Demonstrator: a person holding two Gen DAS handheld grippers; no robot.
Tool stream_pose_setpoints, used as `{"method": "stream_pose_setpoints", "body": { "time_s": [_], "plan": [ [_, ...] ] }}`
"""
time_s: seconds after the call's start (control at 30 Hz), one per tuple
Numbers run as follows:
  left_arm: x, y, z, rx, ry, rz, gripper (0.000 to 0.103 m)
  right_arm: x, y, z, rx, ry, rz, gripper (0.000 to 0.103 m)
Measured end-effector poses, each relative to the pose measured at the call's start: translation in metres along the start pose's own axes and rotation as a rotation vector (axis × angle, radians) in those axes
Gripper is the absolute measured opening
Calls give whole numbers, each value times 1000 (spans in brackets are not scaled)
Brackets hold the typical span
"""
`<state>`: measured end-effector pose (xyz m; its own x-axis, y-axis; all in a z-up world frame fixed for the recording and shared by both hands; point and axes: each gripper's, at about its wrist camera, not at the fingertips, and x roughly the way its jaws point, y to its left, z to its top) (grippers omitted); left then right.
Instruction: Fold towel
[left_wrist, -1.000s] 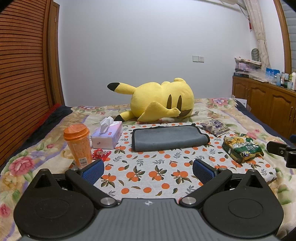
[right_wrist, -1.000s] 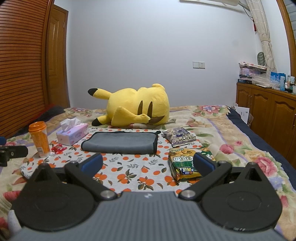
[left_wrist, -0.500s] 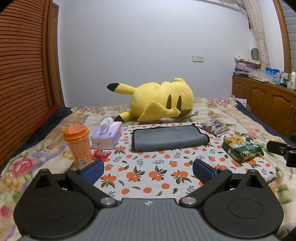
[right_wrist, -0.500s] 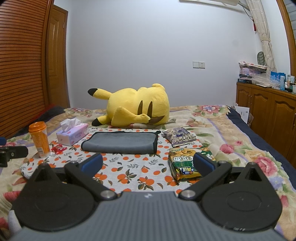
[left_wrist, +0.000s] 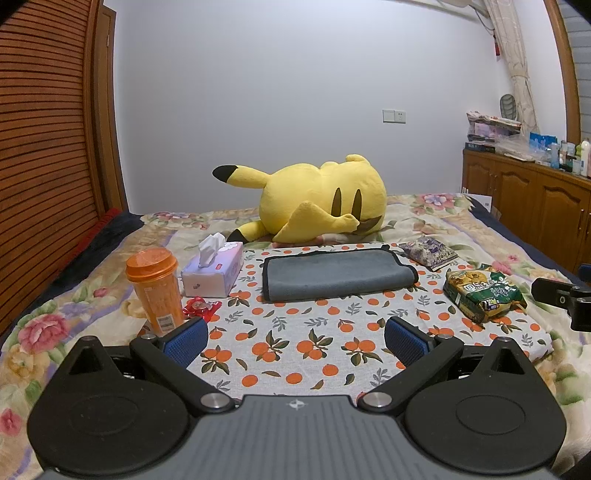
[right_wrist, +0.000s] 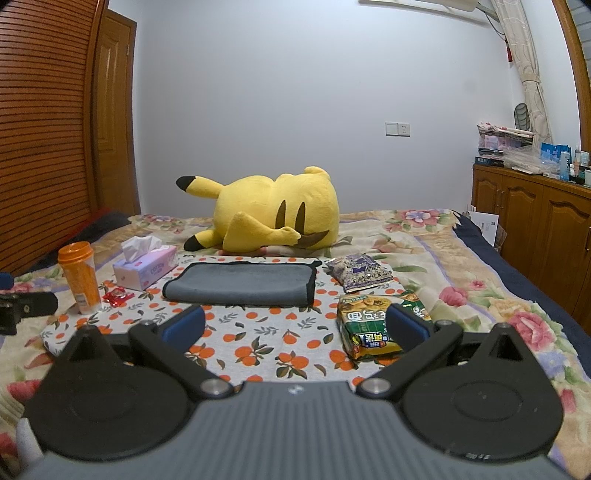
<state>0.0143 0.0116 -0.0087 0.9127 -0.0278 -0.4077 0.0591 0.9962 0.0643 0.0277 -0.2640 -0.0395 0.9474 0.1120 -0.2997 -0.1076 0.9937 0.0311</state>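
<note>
On the bed, going from the left, an orange cup (left_wrist: 154, 291) stands upright with a small red wrapper (left_wrist: 201, 307) just beside its base. This cup is the first risk: it is tall and narrow on a soft bed, so a sideways swing of the left gripper (left_wrist: 293, 338) could tip it over. Next to it sits a tissue box (left_wrist: 213, 272), near the left end of the towel (left_wrist: 338, 274).

The towel is grey, with a dark edge, and it lies flat on the orange-patterned cloth (left_wrist: 295, 343) in front of the yellow plush toy (left_wrist: 325, 201). It looks already doubled over once. Both grippers are well apart from it and hold nothing; the left gripper has its jaws apart, and the right gripper (right_wrist: 295, 326) too.

A second risk is that a low grasp pinches the patterned cloth together with the towel edge, because the 2 fabrics lie directly on each other. Then a lift would drag everything.

On the right, a purple packet (left_wrist: 428, 252) lies near the towel's corner and a green snack bag (left_wrist: 484, 293) closer to the right gripper; the bag could be pushed or crushed on the way forward.
</note>
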Motion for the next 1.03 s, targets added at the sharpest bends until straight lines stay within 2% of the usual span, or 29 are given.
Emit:
{"method": "stream_pose_setpoints", "body": {
  "time_s": [1.03],
  "plan": [
    [0,0,-2,5,0,1,103,0,0,0,0,-1,1,103]
  ]
}}
